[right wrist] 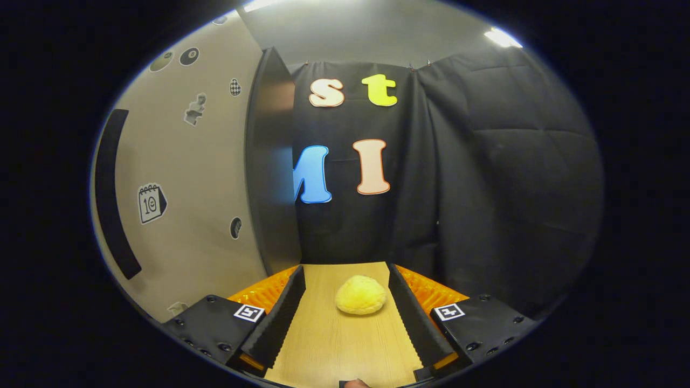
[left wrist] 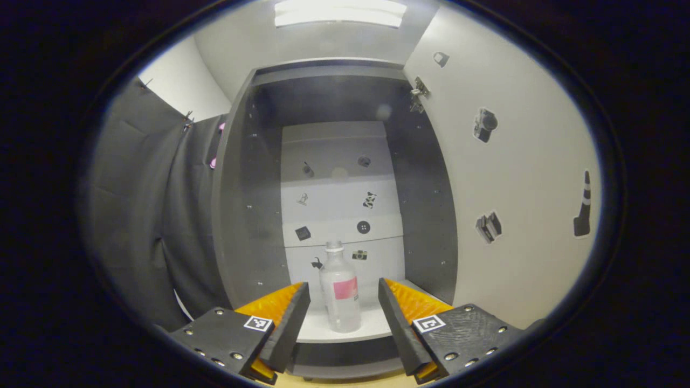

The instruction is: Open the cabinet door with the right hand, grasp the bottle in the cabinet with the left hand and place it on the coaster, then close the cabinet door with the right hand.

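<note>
The cabinet (left wrist: 242,205) stands open in the left gripper view, its door (left wrist: 517,188) swung out to the right. A clear bottle (left wrist: 340,288) with a white cap and a pink label stands upright near the front of the bottom shelf (left wrist: 372,326). My left gripper (left wrist: 344,293) is open, level with the bottle, which shows between the fingers but a little farther in. In the right gripper view my right gripper (right wrist: 345,280) is open over the wooden table (right wrist: 334,345), holding nothing. The open cabinet door (right wrist: 188,188) with its dark handle (right wrist: 110,194) stands just to its left.
A yellow bun-like lump (right wrist: 360,295) lies on the table ahead of the right gripper, between its fingers' lines. Black cloth walls close the booth behind it and left of the cabinet. Small stickers dot the cabinet's back panel and the door.
</note>
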The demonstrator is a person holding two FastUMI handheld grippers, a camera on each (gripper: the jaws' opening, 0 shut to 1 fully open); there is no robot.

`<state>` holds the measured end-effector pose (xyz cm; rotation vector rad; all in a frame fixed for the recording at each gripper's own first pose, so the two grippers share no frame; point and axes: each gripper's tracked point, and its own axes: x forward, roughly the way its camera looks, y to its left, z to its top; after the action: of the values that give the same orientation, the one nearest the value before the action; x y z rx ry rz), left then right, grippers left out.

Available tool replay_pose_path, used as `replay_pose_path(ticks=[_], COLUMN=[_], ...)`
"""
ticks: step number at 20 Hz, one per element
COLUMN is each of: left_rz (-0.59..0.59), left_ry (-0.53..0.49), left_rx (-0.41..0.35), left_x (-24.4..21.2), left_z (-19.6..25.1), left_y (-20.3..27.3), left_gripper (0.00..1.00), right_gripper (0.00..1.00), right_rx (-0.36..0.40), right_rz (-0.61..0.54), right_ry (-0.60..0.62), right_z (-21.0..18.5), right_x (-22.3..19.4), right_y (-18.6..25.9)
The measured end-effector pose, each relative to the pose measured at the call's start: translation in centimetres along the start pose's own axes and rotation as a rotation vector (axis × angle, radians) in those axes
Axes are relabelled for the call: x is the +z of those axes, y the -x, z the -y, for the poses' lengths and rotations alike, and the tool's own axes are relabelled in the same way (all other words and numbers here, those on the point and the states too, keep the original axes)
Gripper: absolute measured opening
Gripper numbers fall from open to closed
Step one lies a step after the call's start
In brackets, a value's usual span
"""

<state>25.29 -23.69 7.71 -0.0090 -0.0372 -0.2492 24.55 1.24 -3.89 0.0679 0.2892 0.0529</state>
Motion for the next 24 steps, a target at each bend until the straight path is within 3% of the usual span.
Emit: replay_pose_path(ticks=[3, 5, 6, 8, 10, 11, 24], left_rz=[-0.005, -0.01, -0.015, -0.029, -0.047, -0.052, -0.066], left_ry=[0.023, 0.044, 0.051, 0.059, 0.068, 0.073, 0.03], left_rx=[-0.012, -0.016, -0.018, -0.018, -0.027, -0.033, -0.085], left_x=[-1.5, -2.2, -2.7, -3.7, -4.6, -4.9, -6.8], left_z=[-0.5, -1.2, -1.4, -2.1, -2.1, -2.3, -1.6], left_y=[-2.8, -4.5, -5.3, -6.8, -7.5, -7.9, -11.4], left_gripper=[0.79, 0.79, 0.79, 0.79, 0.79, 0.79, 0.77], right_gripper=[0.98, 0.93, 0.98, 0.98, 0.93, 0.98, 0.98], right_rx=[-0.044, -0.068, -0.079, -0.107, -0.125, -0.129, -0.146], right_rz=[-0.004, -0.013, -0.02, -0.034, -0.047, -0.052, -0.091], right_ry=[-0.016, -0.019, -0.015, -0.001, 0.005, 0.003, 0.029], right_z=[0.1, 0.1, 0.1, 0.1, 0.1, -0.1, -1.0], right_x=[-0.1, -0.4, -0.6, -0.9, -1.3, -1.4, -2.8], right_y=[-0.8, -1.3, -1.5, -1.8, -2.2, -2.4, -2.0])
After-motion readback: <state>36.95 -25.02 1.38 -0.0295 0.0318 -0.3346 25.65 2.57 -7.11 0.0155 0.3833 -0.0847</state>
